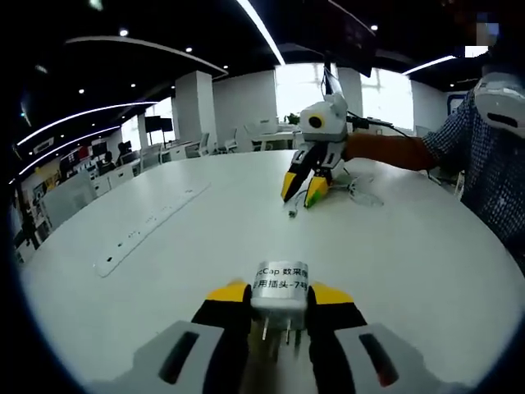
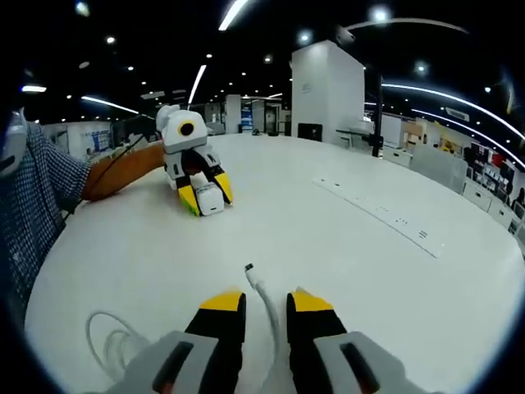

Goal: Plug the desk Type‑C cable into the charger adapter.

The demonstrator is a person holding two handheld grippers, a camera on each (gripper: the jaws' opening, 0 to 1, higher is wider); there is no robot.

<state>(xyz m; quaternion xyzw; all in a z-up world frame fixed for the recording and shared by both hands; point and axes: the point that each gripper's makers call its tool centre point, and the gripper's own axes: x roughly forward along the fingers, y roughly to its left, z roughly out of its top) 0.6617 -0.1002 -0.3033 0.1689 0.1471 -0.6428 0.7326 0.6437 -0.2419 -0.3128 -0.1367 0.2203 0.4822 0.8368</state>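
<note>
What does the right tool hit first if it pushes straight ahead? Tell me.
Likely the left tool holding the charger adapter, across the bare white table. The right tool grips the Type-C cable, whose plug points roughly that way; depth is unclear.

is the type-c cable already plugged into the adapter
No, the cable lies between the right gripper's jaws, while the adapter sits apart in the left gripper.
</note>
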